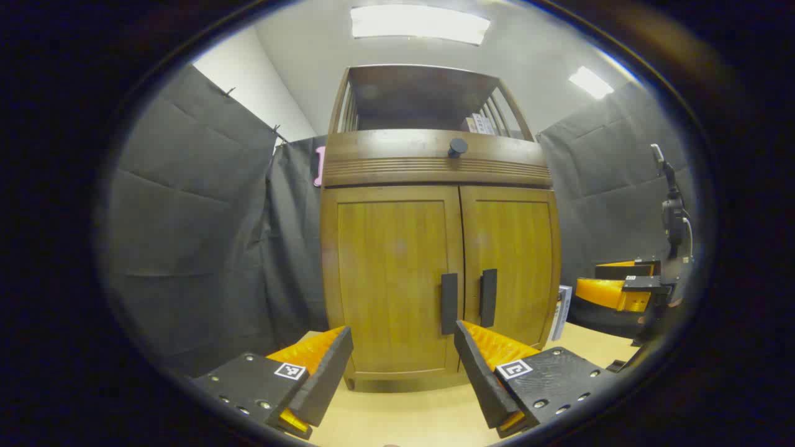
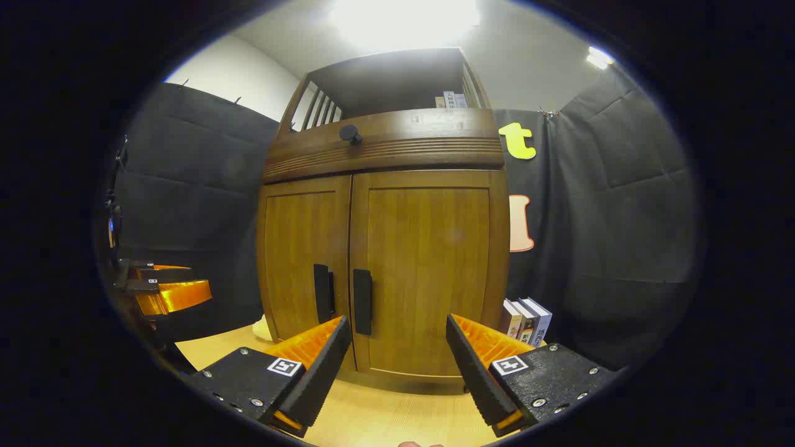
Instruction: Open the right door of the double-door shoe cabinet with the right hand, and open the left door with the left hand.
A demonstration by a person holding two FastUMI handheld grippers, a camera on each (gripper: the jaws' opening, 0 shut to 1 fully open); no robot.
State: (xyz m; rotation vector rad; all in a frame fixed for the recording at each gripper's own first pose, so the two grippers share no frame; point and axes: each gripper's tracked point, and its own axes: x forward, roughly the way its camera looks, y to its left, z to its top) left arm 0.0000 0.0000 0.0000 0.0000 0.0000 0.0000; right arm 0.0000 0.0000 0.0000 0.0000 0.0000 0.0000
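The wooden shoe cabinet (image 1: 397, 261) stands on the pale table with both doors closed. In the left gripper view the left door's dark vertical handle (image 1: 449, 303) and the right door's handle (image 1: 488, 298) sit side by side at the centre seam. My left gripper (image 1: 402, 347) is open, a short way in front of the left door, touching nothing. In the right gripper view the cabinet (image 2: 428, 261) faces me, with the right door's handle (image 2: 362, 302) just left of my open right gripper (image 2: 397, 338); the left door's handle (image 2: 322, 293) is beside it.
A round dark knob (image 1: 458, 147) sits on the drawer front above the doors. Books (image 2: 526, 320) stand at the cabinet's right side. The right gripper (image 1: 615, 292) shows far right in the left gripper view, and the left gripper (image 2: 168, 292) far left in the right gripper view.
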